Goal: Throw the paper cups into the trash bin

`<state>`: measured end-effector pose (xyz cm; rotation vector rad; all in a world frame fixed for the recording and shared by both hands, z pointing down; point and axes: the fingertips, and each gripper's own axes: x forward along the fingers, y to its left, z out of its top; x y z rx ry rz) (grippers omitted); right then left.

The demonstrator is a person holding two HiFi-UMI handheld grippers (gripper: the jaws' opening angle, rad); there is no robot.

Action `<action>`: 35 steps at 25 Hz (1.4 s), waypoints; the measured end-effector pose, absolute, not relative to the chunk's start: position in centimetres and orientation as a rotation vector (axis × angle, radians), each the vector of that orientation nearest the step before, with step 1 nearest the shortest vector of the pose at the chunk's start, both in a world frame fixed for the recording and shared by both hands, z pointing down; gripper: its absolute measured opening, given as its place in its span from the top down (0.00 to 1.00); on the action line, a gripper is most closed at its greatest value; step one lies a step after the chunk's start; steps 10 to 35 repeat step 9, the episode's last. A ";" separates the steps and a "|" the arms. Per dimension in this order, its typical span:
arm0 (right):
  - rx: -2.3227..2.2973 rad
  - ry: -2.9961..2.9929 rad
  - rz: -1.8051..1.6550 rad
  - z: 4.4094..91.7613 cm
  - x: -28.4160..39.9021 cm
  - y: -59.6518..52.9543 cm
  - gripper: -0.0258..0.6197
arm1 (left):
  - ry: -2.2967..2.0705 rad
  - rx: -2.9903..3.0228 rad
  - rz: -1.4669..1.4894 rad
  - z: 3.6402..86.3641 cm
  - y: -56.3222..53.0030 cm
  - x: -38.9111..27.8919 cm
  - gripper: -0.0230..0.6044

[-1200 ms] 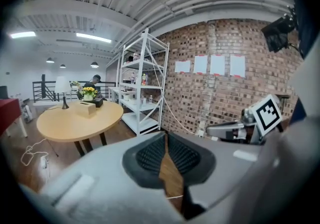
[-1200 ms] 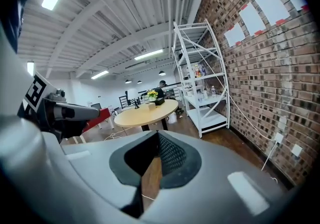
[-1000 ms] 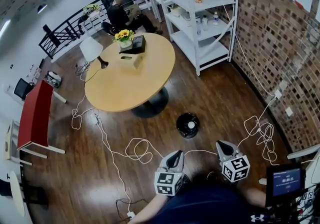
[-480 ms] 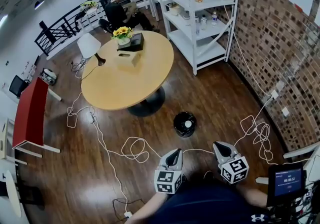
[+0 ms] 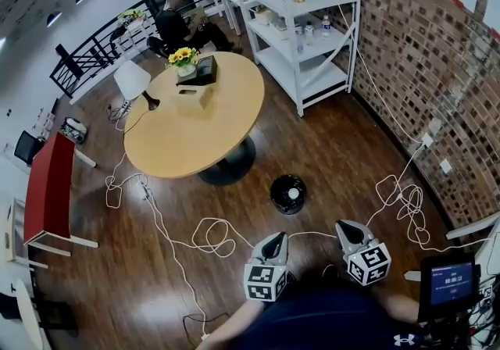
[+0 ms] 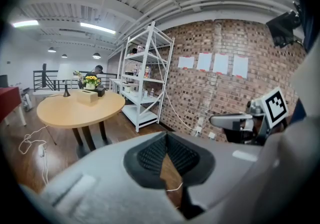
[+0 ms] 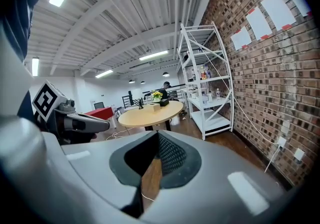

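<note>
A black round trash bin [image 5: 276,187] stands on the wooden floor ahead of me, with something white, maybe a paper cup [image 5: 294,194], lying inside it. My left gripper [image 5: 276,240] hangs low in the head view, short of the bin, its jaws shut with nothing between them [image 6: 167,143]. To its right, my right gripper [image 5: 344,226] is at about the same height, also shut and empty [image 7: 157,140]. Each gripper shows in the other's view: the right gripper [image 6: 239,120] and the left gripper [image 7: 75,123]. I see no cup on the floor or the table.
A round wooden table [image 5: 187,137] with flowers and a tissue box stands beyond the bin. White shelving [image 5: 305,36] lines the brick wall. White cables [image 5: 211,235] loop over the floor. A person [image 5: 176,20] sits at the back. A red table [image 5: 47,184] is at left.
The head view has shifted slightly, so the table and the bin sit a little further left. Both grippers keep about the same places and look unchanged.
</note>
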<state>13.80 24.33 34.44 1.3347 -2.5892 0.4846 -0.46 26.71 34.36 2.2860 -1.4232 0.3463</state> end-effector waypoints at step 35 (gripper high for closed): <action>1.316 -2.609 0.495 34.8 14.0 24.3 0.95 | -1.421 2.264 0.360 35.1 27.3 0.0 0.96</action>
